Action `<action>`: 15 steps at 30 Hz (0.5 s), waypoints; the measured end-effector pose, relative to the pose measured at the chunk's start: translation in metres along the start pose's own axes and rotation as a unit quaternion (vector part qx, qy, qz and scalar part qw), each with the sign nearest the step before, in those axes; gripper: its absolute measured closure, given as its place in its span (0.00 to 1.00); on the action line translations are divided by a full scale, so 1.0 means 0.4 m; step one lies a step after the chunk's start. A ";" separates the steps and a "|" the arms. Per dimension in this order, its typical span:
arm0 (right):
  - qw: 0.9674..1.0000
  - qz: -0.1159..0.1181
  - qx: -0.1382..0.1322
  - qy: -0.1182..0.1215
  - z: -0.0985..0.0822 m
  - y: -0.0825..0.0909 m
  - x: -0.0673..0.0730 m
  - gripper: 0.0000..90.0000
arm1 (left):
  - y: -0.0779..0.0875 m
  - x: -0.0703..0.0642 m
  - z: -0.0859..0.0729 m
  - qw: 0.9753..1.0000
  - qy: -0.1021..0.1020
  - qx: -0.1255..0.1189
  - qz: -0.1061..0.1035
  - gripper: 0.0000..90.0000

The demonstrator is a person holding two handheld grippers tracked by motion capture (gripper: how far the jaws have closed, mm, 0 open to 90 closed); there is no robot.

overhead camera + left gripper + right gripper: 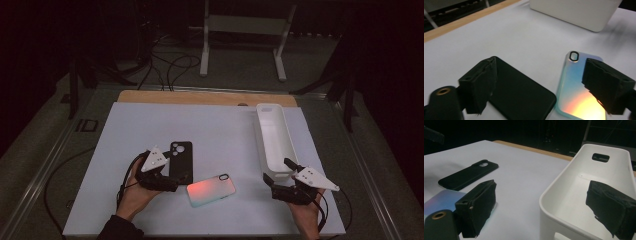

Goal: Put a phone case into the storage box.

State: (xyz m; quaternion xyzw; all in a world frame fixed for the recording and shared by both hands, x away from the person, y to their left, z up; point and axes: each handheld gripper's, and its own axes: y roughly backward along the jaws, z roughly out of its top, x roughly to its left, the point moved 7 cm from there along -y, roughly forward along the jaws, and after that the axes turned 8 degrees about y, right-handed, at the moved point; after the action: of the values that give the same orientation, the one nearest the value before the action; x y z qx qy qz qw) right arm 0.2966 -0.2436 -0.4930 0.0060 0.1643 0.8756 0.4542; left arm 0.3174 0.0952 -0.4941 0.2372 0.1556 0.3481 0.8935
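**White-topped desk, two phone cases, one bin**

White sheet over a wooden desk (210, 97), dark room around it, cables and a white stand frame on the floor beyond.

Nearest, left side: left tool (172, 184), held in the person's left hand (134, 192) low on the desk. Its jaws stand wide apart and grip nothing. In the left gripper view one jaw sits over the corner of the black phone case (521, 95), the other over the edge of the iridescent phone case (574, 85); neither jaw presses on them.

Nearest, right side: right tool (274, 176), held in the person's right hand (307, 212). Jaws wide apart, nothing held. In the right gripper view one jaw hangs over the near end of the white bin (574, 195), the other outside its wall above the desk.

Middle: iridescent phone case, flat, back up, glowing pink to pale green, lying aslant between the two tools. Just beside it, black phone case, flat, back up, camera cut-out at its far end; the two cases lie corner to corner, nearly touching.

Farther, right: white bin, long and narrow, empty inside, handle slot in its far end wall, running away from the person.
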 end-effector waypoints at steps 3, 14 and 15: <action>1.000 0.000 0.000 0.000 0.000 -0.001 0.001 0.10 | -0.013 -0.008 -0.001 1.000 -0.003 0.008 -0.005 0.12; 1.000 -0.001 0.000 -0.001 -0.001 0.001 0.000 0.10 | -0.055 -0.036 -0.009 0.999 -0.013 0.036 -0.032 0.01; 1.000 -0.001 0.000 -0.001 -0.002 0.001 -0.001 0.10 | -0.058 -0.038 -0.010 0.999 -0.014 0.038 -0.034 0.01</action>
State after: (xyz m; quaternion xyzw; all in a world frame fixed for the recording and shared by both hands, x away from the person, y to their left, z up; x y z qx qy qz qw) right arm 0.2963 -0.2442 -0.4935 0.0064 0.1641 0.8752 0.4550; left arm 0.3174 0.0709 -0.5080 0.2704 0.1639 0.3082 0.8972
